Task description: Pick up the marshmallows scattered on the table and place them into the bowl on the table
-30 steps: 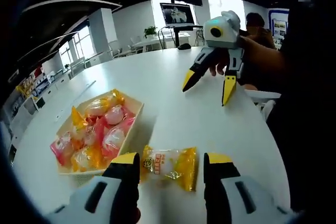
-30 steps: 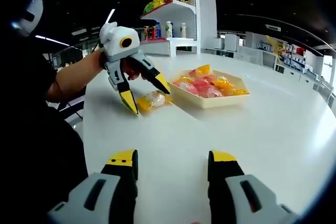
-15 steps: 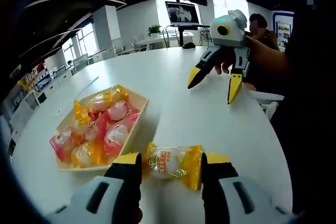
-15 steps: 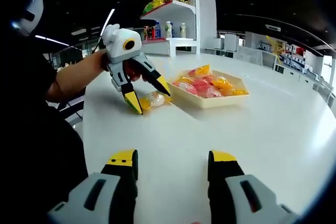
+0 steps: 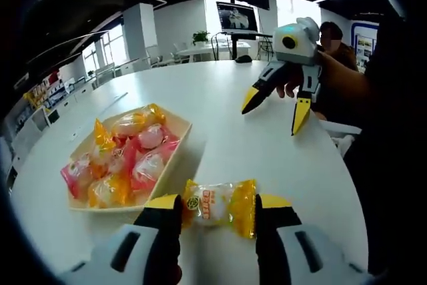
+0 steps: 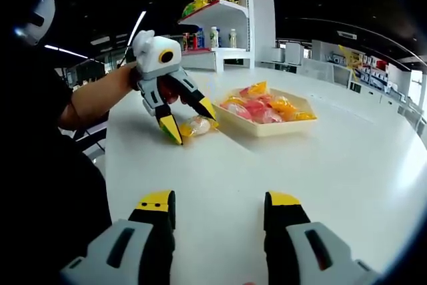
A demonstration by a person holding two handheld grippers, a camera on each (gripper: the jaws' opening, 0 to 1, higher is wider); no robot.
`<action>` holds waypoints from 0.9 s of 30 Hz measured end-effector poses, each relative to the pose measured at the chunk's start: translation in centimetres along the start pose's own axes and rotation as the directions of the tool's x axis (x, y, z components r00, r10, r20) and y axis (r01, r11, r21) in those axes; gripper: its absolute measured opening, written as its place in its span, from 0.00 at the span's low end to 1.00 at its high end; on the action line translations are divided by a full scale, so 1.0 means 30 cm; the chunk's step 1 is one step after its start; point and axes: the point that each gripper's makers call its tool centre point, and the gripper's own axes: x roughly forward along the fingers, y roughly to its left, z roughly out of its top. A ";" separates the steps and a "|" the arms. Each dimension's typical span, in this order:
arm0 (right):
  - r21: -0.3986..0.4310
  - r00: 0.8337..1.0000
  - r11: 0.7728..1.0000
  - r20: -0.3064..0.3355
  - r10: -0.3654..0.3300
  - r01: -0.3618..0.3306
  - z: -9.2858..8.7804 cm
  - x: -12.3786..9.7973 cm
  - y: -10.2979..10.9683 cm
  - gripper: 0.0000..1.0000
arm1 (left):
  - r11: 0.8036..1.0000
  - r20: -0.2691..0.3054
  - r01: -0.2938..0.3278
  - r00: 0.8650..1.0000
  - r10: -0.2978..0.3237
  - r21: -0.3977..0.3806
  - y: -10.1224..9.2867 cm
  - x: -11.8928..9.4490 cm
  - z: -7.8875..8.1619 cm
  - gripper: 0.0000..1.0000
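- Marshmallow in a clear wrapper with yellow twisted ends lies on the white table, directly between the yellow tips of the left gripper.
- In the left gripper view the jaws stand on either side of the packet, close against its ends; whether the tips actually press on it cannot be told, and the packet looks uncrushed.
- In the right gripper view the same left gripper comes down from the left, held in a hand, its two jaws straddling the marshmallow on the tabletop.
- The bowl, a shallow tan tray, sits just left of the packet in the left gripper view and already holds a heap of wrapped sweets in pink, orange and yellow.
- In the right gripper view the bowl lies just right of the straddled packet, on the far side of the table.
- The right gripper hangs above bare tabletop, jaws spread wide with nothing between them.
- The left gripper view shows that right gripper at the far right, tips apart and raised off the table.
- Shelves with bottles and packets stand behind the table.
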 end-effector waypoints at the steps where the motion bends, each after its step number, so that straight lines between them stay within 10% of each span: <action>1: 0.000 1.000 1.000 0.000 0.000 0.000 -0.001 0.000 0.000 0.53 | 1.000 0.000 -0.001 1.000 0.001 -0.001 0.001 0.001 0.000 0.44; 27: 0.007 1.000 1.000 0.002 -0.003 0.003 -0.011 -0.004 -0.002 0.53 | 0.997 -0.007 -0.023 1.000 0.023 -0.072 0.021 0.004 -0.010 0.34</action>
